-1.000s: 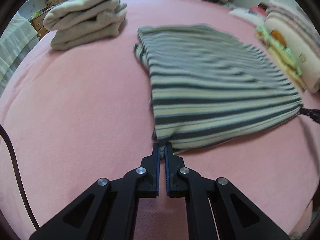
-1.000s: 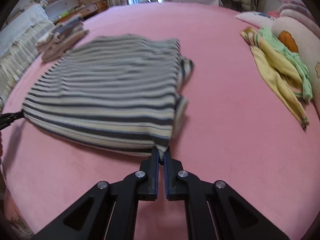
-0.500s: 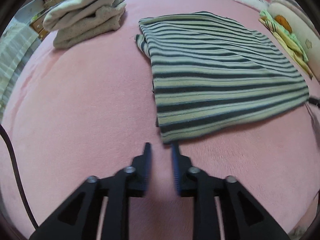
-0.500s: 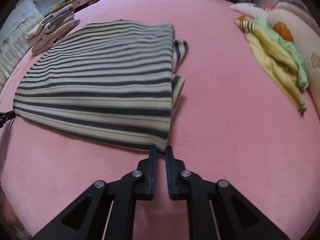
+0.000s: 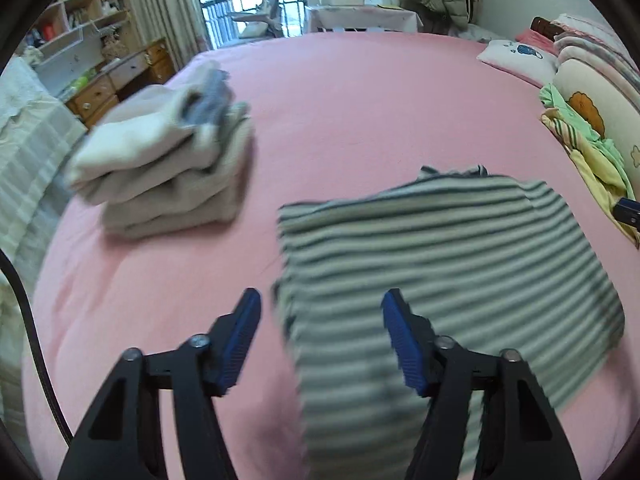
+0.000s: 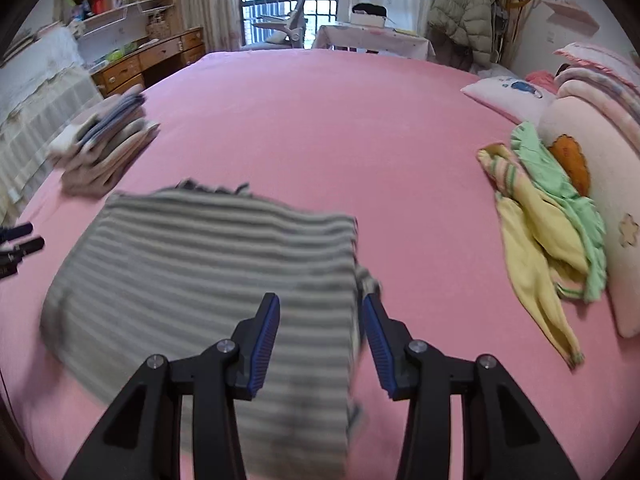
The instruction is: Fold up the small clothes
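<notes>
A grey and cream striped shirt [image 5: 460,264] lies flat on the pink bed [image 5: 360,120], blurred by motion. My left gripper [image 5: 320,300] hovers over the shirt's left edge with its jaws opening. The cloth shows below the gap and the blue pads do not press on it. My right gripper [image 6: 320,302] hovers over the striped shirt [image 6: 200,256] at its right edge. Its jaws are opening too and hold nothing. The left gripper [image 6: 20,238] shows at the left edge of the right wrist view.
A stack of folded beige clothes [image 5: 168,168] sits on the bed to the far left of the shirt. Loose yellow and green clothes [image 6: 548,240] lie to the right against pillows [image 6: 600,184]. Shelves and drawers [image 6: 140,64] stand beyond the bed.
Both grippers were shut on the shirt's near corners a second ago. They have let go, opened wider, and moved up and forward over the shirt.
</notes>
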The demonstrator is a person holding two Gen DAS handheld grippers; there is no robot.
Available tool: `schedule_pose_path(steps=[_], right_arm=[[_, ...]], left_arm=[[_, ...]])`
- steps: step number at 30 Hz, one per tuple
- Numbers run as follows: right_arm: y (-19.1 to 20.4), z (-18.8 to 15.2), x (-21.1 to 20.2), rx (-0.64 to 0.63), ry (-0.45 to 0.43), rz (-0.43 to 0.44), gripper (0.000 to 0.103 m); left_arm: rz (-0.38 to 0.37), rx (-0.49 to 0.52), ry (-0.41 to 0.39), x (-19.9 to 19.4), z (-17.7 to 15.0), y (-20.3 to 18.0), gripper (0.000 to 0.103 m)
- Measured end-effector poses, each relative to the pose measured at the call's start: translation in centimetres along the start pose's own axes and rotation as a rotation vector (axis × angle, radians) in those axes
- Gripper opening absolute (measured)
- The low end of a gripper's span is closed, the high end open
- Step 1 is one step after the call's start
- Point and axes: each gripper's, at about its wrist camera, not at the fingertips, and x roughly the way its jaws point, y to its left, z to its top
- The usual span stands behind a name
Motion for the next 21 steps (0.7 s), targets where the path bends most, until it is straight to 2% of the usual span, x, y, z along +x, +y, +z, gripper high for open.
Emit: schedule_pose_path(steps=[1, 5, 8, 11, 13, 15, 17, 18, 21], right_arm=[[0.0, 1.0, 1.5, 0.020, 0.013, 0.016, 0.040], [0.4, 3.6, 7.0, 0.091, 0.071, 0.078, 0.019], [1.8, 4.3, 9.9, 0.099, 0.108, 0.147, 0.018], [3.5, 4.3, 12.3, 0.076, 0.130, 0.151, 0.018], [3.6, 4.2, 13.7, 0.078, 0.144, 0.121, 0.018], [2.3, 3.8, 15.2, 0.090, 0.165, 0.033, 0.017], [0.1, 3.2, 16.2, 0.134, 0.192, -0.019, 0.010], [-1.1, 2.9, 16.3, 0.163, 0.193, -0.017, 0.000], [-4.1, 2.2, 15.6, 0.221, 0.188, -0.048, 0.000]], left_arm=[[-0.005, -0.001, 0.004, 1.1, 0.7, -0.5, 0.053], [-0.030, -0.011, 0.037, 5.6, 3.0, -1.6, 0.040], [-0.026, -0.010, 0.064, 8.5, 4.2, -2.6, 0.036], [0.007, -0.018, 0.092, 10.8, 4.8, -3.0, 0.031], [0.062, -0.042, 0.094, 12.3, 5.0, -2.6, 0.030], [0.112, -0.080, 0.109, 13.5, 5.0, -1.4, 0.030], [0.135, -0.127, 0.129, 14.3, 4.9, -0.1, 0.030], [0.135, -0.132, 0.127, 14.4, 4.8, 0.3, 0.030], [0.177, -0.102, 0.119, 13.9, 4.8, 0.9, 0.022]])
